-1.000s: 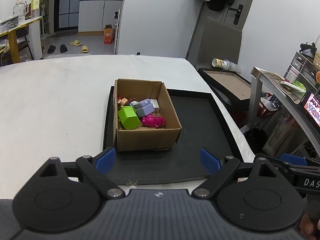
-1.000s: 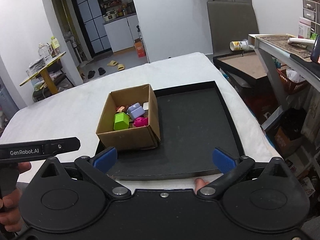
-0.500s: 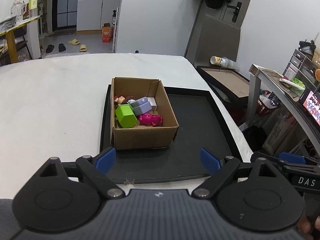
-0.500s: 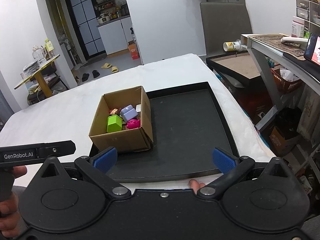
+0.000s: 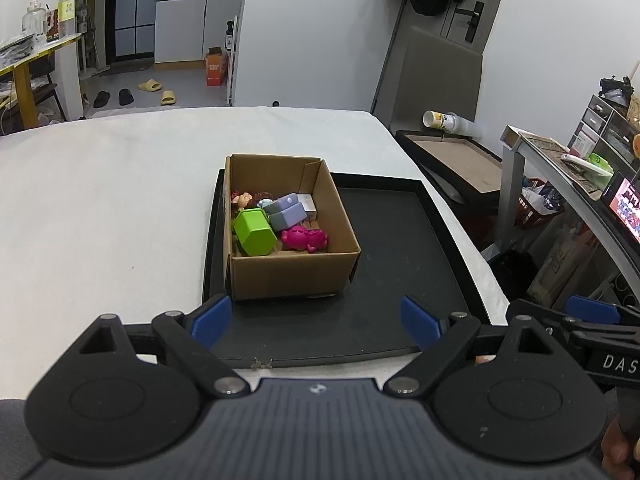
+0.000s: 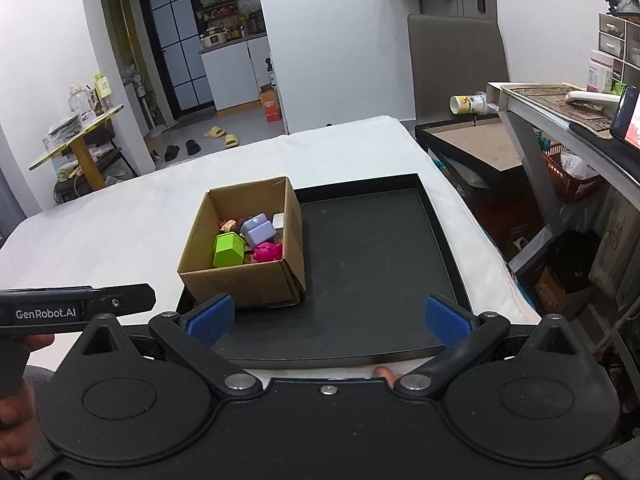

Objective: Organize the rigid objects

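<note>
Over the near edge of the black tray point(image 5: 384, 332), left wrist view: the left claw point(image 5: 316, 322) hangs wide apart and empty, framing barely changed from a second ago; "DAS" reads on the other tool at right. The cardboard box point(image 5: 288, 276) of toys sits on the tray's left side. Right wrist view: right claw point(image 6: 328, 320) apart, empty, box now nearer centre; "GenRobot.AI" shows at left.
</note>
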`<state>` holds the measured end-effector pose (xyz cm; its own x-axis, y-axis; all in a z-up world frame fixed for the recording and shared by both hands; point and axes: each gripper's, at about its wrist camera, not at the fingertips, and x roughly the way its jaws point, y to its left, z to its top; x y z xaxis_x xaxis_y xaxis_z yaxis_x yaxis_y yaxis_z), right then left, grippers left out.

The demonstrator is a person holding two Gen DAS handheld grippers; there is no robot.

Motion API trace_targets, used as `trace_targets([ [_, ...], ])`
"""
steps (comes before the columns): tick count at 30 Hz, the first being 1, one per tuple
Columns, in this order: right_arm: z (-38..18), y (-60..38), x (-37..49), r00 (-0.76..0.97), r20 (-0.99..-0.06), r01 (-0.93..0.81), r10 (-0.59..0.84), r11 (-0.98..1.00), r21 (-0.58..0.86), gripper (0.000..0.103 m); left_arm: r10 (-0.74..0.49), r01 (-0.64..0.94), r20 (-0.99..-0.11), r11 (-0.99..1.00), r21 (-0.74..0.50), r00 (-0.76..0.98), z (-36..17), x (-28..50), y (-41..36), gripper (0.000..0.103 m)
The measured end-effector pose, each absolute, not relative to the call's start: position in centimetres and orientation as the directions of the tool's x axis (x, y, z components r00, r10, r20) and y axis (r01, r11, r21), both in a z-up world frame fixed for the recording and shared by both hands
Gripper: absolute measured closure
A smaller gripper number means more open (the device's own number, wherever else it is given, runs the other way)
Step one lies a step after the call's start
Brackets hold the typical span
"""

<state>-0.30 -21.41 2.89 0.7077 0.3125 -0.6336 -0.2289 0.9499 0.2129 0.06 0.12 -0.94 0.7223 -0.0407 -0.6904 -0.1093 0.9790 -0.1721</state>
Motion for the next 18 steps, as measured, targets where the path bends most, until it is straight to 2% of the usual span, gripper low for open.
trace_targets([
  [18,2.84,-20.97,-0.48,0.714,-0.642,-0.233,0.281,0.959,0.16,0.0,-0.025,-0.112,-0.693,0.982,-0.152,0.721,-1.01,0.07,-0.14,0.012],
])
